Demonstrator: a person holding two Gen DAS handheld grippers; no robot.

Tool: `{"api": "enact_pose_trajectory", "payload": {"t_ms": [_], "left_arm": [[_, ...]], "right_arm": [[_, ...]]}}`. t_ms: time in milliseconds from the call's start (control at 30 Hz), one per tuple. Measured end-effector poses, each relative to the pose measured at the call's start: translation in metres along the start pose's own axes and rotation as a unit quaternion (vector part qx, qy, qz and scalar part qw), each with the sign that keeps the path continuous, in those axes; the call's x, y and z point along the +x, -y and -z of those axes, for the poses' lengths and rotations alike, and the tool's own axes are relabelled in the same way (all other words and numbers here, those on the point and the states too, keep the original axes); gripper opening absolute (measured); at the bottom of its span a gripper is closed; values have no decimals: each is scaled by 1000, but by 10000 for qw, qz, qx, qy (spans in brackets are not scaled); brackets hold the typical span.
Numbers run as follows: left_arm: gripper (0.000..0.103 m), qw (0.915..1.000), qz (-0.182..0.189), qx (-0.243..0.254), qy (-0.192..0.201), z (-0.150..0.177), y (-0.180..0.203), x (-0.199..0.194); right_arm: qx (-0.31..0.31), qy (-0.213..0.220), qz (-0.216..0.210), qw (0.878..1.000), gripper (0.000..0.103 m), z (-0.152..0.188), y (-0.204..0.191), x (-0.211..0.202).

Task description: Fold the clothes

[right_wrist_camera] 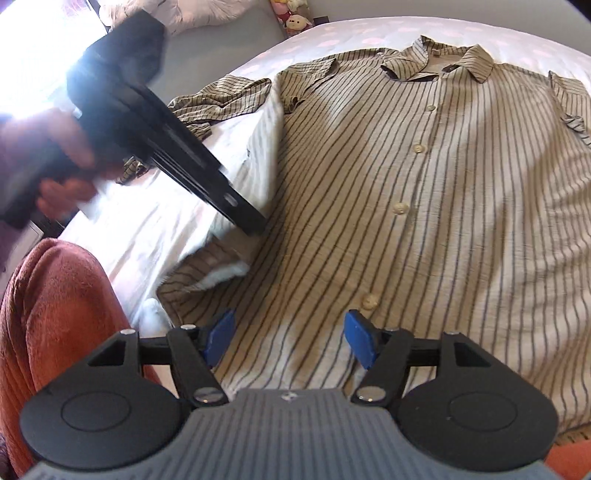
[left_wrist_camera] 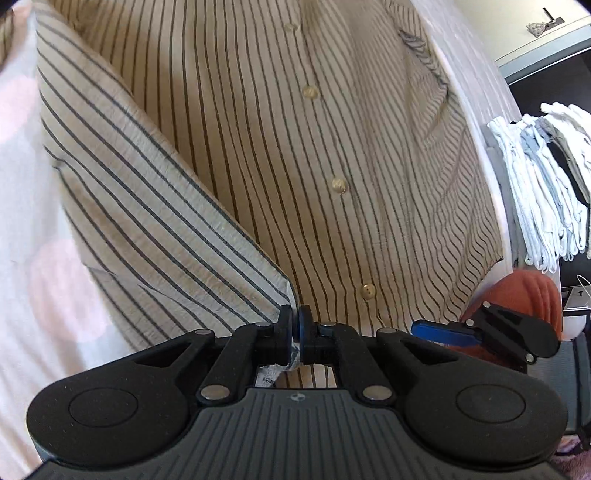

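A beige shirt [right_wrist_camera: 424,206] with thin dark stripes lies button-side up on the bed, collar at the far end. My left gripper [left_wrist_camera: 295,328] is shut on the shirt's left side edge and holds that flap [left_wrist_camera: 155,206] lifted and turned over the front. In the right wrist view a hand holds the left gripper [right_wrist_camera: 251,221], its tip at the pale turned-over flap [right_wrist_camera: 258,155]. My right gripper [right_wrist_camera: 291,341] is open above the shirt's bottom hem with nothing between its blue pads. It also shows at the right in the left wrist view [left_wrist_camera: 443,332].
The bed sheet [left_wrist_camera: 22,206] is white with pink dots. A rust-coloured fleece [right_wrist_camera: 55,302] sits at the near left bed edge. Pale garments [left_wrist_camera: 546,184] hang beyond the bed's right side. Plush toys [right_wrist_camera: 295,18] sit at the far end.
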State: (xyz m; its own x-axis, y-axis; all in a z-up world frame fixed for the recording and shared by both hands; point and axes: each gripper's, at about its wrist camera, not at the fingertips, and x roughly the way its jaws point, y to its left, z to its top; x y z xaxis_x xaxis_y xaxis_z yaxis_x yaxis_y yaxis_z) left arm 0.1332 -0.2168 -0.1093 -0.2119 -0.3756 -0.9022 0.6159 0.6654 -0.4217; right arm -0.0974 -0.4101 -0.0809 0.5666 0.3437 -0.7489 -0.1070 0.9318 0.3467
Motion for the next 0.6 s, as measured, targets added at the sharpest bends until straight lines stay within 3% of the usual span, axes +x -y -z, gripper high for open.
{"api": "enact_pose_trajectory", "payload": {"t_ms": [167, 233, 300, 467, 600], "left_arm": [[3, 9994, 205, -201, -187, 0, -12, 29], [18, 9988, 353, -191, -275, 5, -14, 31], [26, 9979, 489, -155, -394, 12, -14, 34], [27, 9947, 671, -246, -743, 32, -16, 49], [27, 9929, 692, -201, -949, 46, -13, 53]], "right_arm": [[13, -86, 44, 10000, 69, -12, 0, 17], [-60, -152, 133, 9998, 69, -17, -2, 26], [-209, -234, 243, 9992, 69, -20, -3, 34], [-259, -376, 467, 9979, 69, -19, 7, 39], [103, -251, 433, 9987, 67, -22, 22, 34]]}}
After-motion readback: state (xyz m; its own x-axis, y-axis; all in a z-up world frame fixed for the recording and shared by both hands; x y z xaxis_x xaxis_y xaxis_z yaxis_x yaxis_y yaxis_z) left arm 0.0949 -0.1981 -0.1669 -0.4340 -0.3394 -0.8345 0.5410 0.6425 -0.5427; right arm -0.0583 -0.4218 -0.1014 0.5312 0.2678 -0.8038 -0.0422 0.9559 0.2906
